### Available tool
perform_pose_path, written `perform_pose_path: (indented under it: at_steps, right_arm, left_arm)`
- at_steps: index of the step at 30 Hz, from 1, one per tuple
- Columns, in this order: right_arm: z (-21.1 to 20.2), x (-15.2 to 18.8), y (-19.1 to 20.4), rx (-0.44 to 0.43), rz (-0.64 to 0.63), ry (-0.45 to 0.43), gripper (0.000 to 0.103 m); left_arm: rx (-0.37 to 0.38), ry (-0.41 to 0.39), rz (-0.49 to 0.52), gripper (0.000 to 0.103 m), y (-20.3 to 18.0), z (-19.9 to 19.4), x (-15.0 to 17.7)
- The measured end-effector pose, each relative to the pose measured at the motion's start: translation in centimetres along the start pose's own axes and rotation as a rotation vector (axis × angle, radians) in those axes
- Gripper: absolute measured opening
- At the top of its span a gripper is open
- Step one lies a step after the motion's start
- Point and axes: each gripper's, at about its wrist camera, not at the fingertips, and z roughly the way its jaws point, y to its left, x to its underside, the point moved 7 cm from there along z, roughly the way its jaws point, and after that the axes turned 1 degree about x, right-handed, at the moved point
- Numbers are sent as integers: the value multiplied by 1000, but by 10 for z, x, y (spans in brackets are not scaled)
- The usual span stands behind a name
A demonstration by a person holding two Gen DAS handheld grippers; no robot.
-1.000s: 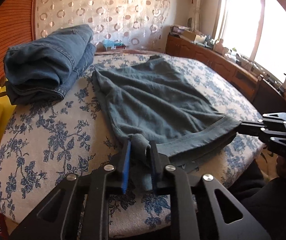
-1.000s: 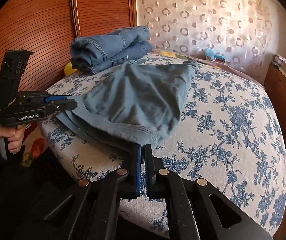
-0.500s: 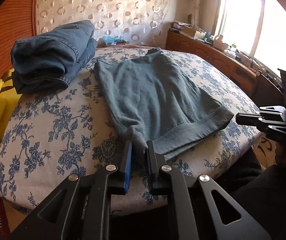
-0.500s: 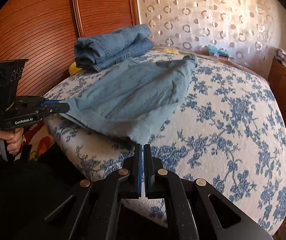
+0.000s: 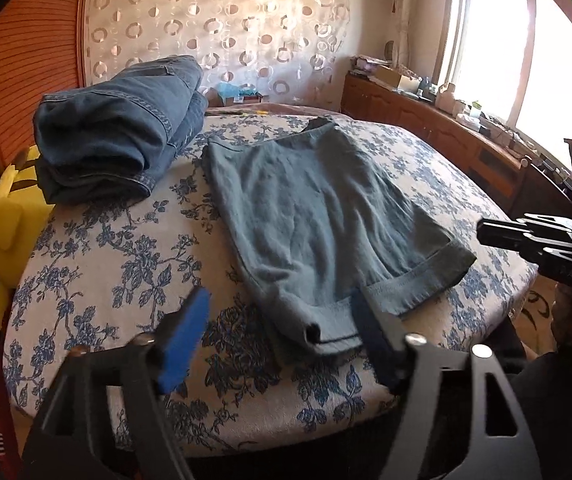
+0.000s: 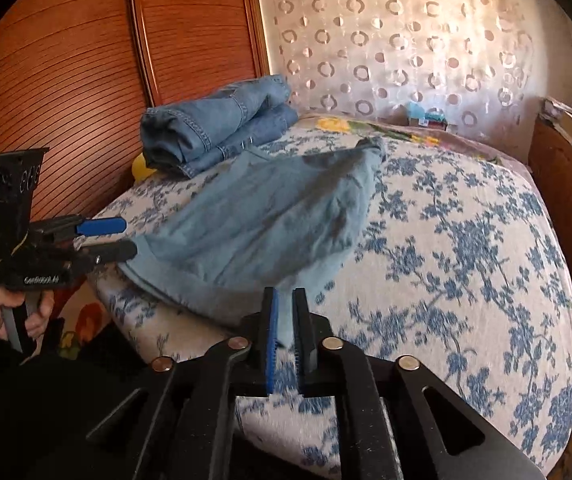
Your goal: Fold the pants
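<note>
pants [image 5: 318,216] flat, hem at bed [image 5: 125,280] edge

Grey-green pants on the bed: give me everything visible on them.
The grey-green pants look like soft, slightly wrinkled fabric, lying flat and folded on the floral bedspread, hemmed cuffs at the near edge, beside folded jeans without touching them. The left gripper is opening, jaws spread either side of the near cuff corner, pads clear. The right gripper is opening too, cloth still between its jaws.
</note>
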Motion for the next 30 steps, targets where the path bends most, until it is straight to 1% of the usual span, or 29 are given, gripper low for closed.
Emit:
perform_pose_path:
  at_steps: [1, 2, 3, 7, 12, 19, 23, 25, 30]
  right_arm:
    - [3, -2, 1, 11, 1, -3, 31]
    - [7, -4, 2, 14, 1, -7, 46]
    - [10, -5, 3, 11, 1, -8, 53]
    - [30, -6, 7, 22, -8, 13, 56]
    - [47, 1, 3, 37, 19, 58, 56]
    - [62, 7, -2, 38, 55, 106, 56]
    - [64, 9, -4, 27, 78, 93, 57]
    - [64, 10, -4, 36, 69, 84, 58]
    - [62, 15, -2, 40, 77, 63, 64]
  left_arm:
    - [-2, -3, 0, 79, 0, 1, -1]
    - [-5, -5, -1, 79, 0, 3, -2]
    - [-9, -5, -3, 79, 1, 5, -3]
    - [-22, 8, -18, 79, 4, 14, -1]
    - [-32, 38, -31, 79, 7, 24, 5]
    - [-33, 56, -40, 79, 9, 26, 13]
    - [-26, 58, -51, 79, 10, 27, 15]
    - [-30, 57, -44, 79, 10, 27, 16]
    - [-32, 47, -40, 80, 8, 26, 16]
